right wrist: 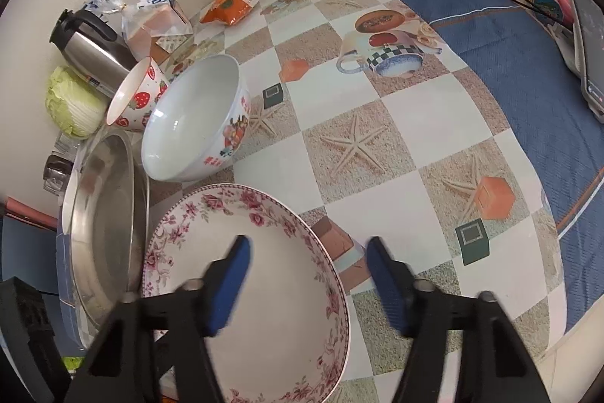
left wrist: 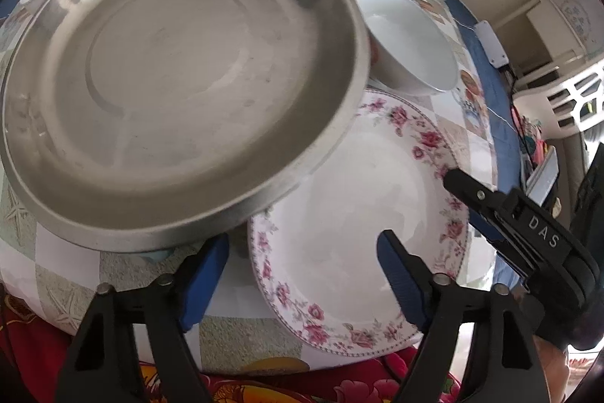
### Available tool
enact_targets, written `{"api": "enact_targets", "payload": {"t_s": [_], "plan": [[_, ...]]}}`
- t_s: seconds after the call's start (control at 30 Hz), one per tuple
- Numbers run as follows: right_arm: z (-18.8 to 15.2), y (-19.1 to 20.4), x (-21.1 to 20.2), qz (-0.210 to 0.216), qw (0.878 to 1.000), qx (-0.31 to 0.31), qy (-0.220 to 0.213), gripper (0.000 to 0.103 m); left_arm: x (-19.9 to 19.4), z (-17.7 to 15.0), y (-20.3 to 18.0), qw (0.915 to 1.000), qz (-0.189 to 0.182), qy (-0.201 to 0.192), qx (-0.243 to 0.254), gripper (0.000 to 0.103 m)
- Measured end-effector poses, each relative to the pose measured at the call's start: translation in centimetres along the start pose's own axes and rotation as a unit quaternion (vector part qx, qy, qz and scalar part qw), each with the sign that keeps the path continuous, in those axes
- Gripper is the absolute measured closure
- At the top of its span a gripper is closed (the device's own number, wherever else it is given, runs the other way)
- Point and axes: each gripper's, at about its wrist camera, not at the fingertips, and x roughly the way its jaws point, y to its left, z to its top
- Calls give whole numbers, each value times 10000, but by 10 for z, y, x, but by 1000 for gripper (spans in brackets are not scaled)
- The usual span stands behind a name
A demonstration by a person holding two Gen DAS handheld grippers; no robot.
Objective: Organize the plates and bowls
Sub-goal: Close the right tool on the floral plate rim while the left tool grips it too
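Here the steel plate (left wrist: 181,78) takes up the left of the left wrist view, lying on the checked tablecloth (left wrist: 64,274) with its right rim overlapping the edge of the floral plate (left wrist: 362,214). Behind that plate stands a white bowl (left wrist: 407,36), just beside the steel rim. The left gripper (left wrist: 302,248) hangs over the near edges of both plates, its blue pads apart and pressing on nothing. At the far right the right gripper (left wrist: 464,184) reaches in, one black finger lying over the floral plate's rim. From the right wrist view, the steel plate (right wrist: 109,214) sits at the left, the strawberry bowl (right wrist: 136,97) and white bowl (right wrist: 196,123) behind it. The floral plate (right wrist: 256,289) lies nearest, and its right rim passes between the right gripper's (right wrist: 305,248) pads, which stand apart; contact cannot be told.
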Motion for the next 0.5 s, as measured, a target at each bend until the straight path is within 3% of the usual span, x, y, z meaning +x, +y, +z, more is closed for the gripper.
{"api": "enact_targets", "payload": {"t_s": [0.23, 0.5], "plan": [[-1, -1, 3, -10, 10000, -2, 20, 69, 2, 3, 8, 9999, 33, -32, -112, 38], [-2, -3, 8, 1, 10000, -27, 92, 70, 4, 8, 11, 9997, -35, -72, -225, 47]]}}
